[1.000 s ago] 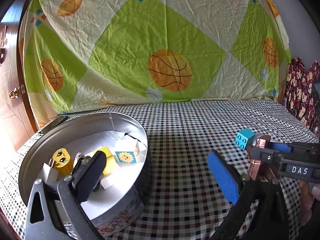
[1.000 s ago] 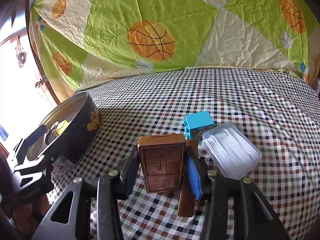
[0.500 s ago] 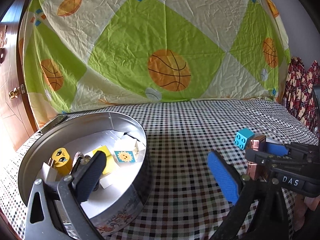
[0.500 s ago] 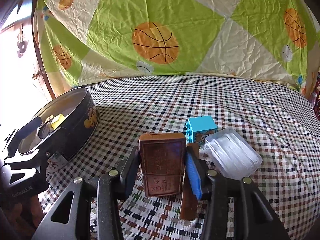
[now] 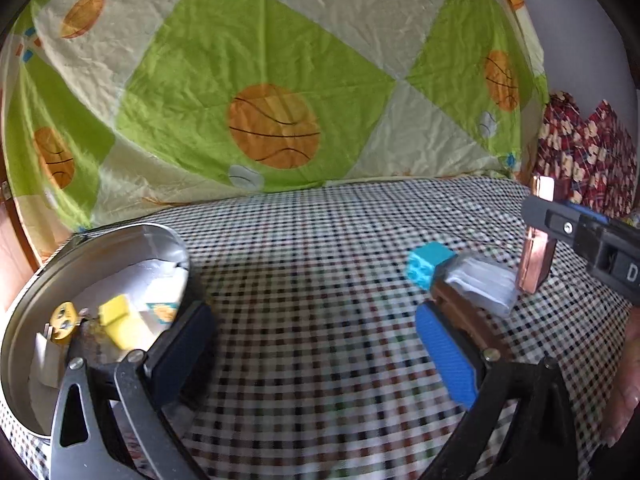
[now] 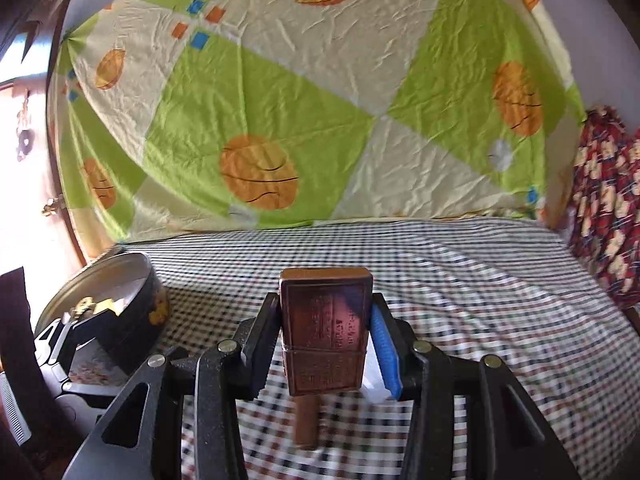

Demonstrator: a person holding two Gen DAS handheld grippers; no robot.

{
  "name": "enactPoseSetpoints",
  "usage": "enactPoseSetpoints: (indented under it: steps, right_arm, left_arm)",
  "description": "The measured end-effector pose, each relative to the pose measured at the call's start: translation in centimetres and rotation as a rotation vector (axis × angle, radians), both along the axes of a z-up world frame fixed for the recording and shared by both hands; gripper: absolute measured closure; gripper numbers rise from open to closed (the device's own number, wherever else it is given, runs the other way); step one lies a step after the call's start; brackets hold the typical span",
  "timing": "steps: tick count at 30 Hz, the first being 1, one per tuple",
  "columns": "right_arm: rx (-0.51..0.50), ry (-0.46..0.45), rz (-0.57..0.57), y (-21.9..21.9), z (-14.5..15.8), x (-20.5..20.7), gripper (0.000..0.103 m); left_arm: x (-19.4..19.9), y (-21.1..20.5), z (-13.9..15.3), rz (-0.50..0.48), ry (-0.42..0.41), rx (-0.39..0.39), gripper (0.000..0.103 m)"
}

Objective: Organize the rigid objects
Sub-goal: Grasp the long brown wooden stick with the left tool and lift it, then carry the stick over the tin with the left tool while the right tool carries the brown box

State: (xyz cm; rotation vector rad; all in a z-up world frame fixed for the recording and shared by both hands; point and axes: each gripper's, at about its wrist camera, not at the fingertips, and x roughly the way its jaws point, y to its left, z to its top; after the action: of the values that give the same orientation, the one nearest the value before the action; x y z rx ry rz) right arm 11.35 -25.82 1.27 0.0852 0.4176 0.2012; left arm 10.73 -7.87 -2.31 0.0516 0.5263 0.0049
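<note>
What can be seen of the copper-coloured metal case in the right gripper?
The copper-coloured rectangular metal case looks like a flip-top lighter: shiny, with engraved panels on its face and a seam across its lower part. It stands upright, clamped at both sides by the right gripper, whose fingers press on it. It hangs clear of the checked tablecloth. From the left wrist view it appears slim.
</note>
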Motion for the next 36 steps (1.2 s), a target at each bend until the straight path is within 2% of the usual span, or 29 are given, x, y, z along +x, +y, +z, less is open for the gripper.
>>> enactPoseSetpoints:
  steps: [5, 7, 12, 17, 18, 19, 21, 24, 28, 36]
  right_arm:
    - [0.012, 0.005, -0.084, -2.3, -1.0, 0.5, 0.056]
    - [0.028, 0.009, -0.101, -3.2, -1.3, 0.7, 0.056]
    - [0.044, 0.01, -0.121, -4.4, -1.7, 0.8, 0.056]
    - [0.06, 0.019, -0.113, -4.7, -2.4, 0.8, 0.056]
    - [0.069, 0.013, -0.11, -4.8, -2.4, 0.8, 0.056]
    - [0.071, 0.007, -0.112, -4.9, -2.3, 0.7, 0.056]
    - [0.074, 0.005, -0.109, -4.8, -2.3, 0.7, 0.056]
    - [0.084, -0.006, -0.108, -4.7, -2.3, 0.5, 0.056]
    - [0.094, -0.015, -0.098, -4.1, -2.2, 0.5, 0.056]
    - [0.067, -0.01, -0.065, -1.2, -2.3, 0.8, 0.056]
  left_arm:
    - [1.0, -3.9, -0.1, -0.06, 0.025, 0.017, 0.002]
    - [1.7, -5.3, -0.3, -0.082, 0.055, 0.031, 0.013]
    - [3.7, -7.5, -1.2, -0.127, 0.154, 0.02, 0.029]
    - [4.7, -9.0, -2.1, -0.175, 0.237, 0.03, 0.031]
    - [4.9, -9.2, -2.3, -0.189, 0.252, 0.029, 0.044]
    - [5.2, -9.3, -2.5, -0.199, 0.271, 0.024, 0.066]
    - [5.6, -9.3, -2.9, -0.209, 0.299, 0.008, 0.088]
    - [5.2, -8.7, -2.8, -0.219, 0.292, -0.013, 0.089]
    - [4.2, -7.7, -2.0, -0.191, 0.22, 0.014, 0.089]
    - [2.5, -3.7, -0.5, -0.066, 0.063, 0.035, 0.089]
